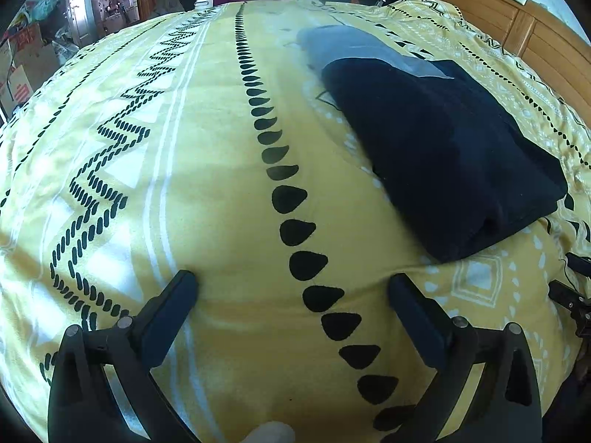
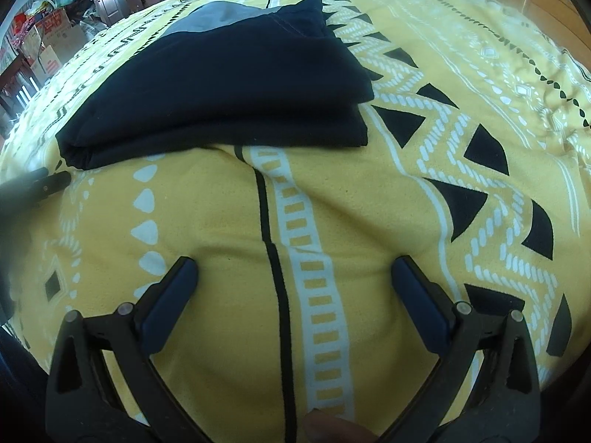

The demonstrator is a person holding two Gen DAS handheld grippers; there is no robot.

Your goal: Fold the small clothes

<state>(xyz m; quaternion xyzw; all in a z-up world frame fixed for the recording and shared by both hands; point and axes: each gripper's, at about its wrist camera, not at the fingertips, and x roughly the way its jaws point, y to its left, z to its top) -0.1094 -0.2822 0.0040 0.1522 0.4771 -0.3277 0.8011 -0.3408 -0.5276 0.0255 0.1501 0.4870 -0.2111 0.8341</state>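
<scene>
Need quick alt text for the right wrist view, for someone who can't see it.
A folded dark navy garment with a grey panel lies on a yellow patterned bedspread, just beyond the open, empty right gripper. The tip of the left gripper shows at the left edge.

Bed under a yellow blanket with black and white patterns; one folded dark navy garment with a grey panel lies on it, at two o'clock in the left wrist view.
</scene>
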